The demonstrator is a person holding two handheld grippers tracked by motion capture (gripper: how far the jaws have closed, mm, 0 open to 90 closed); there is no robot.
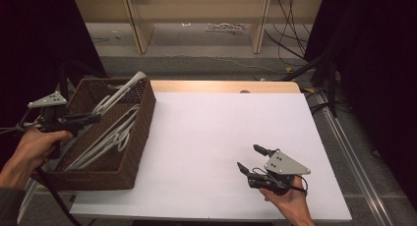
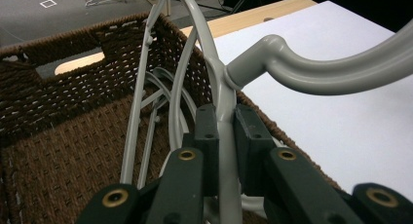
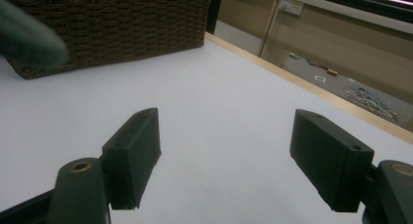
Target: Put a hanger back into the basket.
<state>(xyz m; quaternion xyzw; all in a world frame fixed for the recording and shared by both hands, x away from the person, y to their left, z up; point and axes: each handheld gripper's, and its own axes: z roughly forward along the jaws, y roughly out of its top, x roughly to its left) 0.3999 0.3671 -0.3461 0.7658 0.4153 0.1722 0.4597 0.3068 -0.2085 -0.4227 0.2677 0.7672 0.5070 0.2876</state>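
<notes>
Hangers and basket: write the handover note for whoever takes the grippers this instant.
Left gripper: shut on a grey hanger, gripped at its neck over the wicker basket.
Right gripper: open, holding nothing, low over the white table.
Things: several more hangers lie in the basket, one leaning against its far rim.
Done: one hanger gripped.
Left: probably lift it clear of the basket or set it down; the pictures do not show which way it is going.

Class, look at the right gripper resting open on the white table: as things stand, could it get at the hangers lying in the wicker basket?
Probably yes. The right gripper is open and empty, with bare white table between it and the wicker basket, whose top is open. The left gripper, shut on one grey hanger, may crowd the reach.
</notes>
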